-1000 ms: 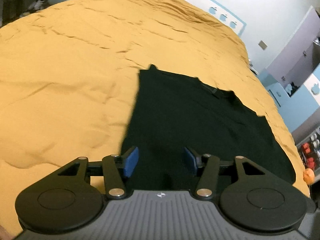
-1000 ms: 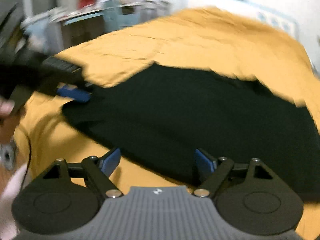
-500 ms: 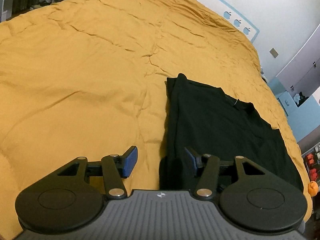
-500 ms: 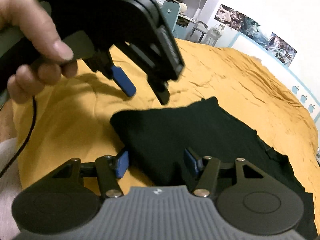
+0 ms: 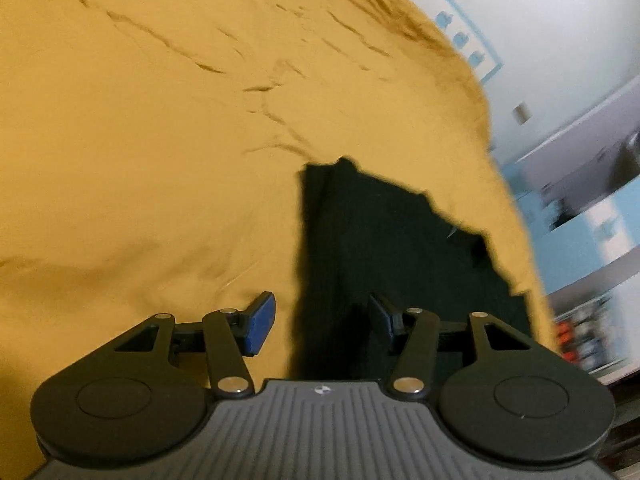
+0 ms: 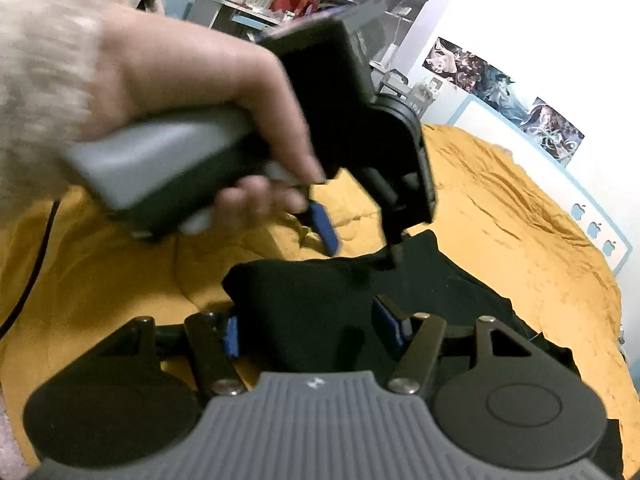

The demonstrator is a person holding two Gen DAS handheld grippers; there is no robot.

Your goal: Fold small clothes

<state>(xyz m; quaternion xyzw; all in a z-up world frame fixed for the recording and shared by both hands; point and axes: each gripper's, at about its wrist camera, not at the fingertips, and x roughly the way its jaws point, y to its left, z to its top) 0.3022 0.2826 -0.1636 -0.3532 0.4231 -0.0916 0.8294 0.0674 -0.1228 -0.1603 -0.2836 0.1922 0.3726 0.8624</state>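
Bedspread (image 5: 160,140); garment (image 6: 320,312) between right jaws

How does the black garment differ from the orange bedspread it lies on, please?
The black garment is dark and small, covering one patch; the orange bedspread is bright and far larger, reaching well beyond it. The garment has straight, sharp edges; the bedspread shows scattered creases. Both are cloth lying flat.

Both wrist cameras look steeply down, close over the bed (image 5: 160,140), sharing the black garment (image 5: 380,240).
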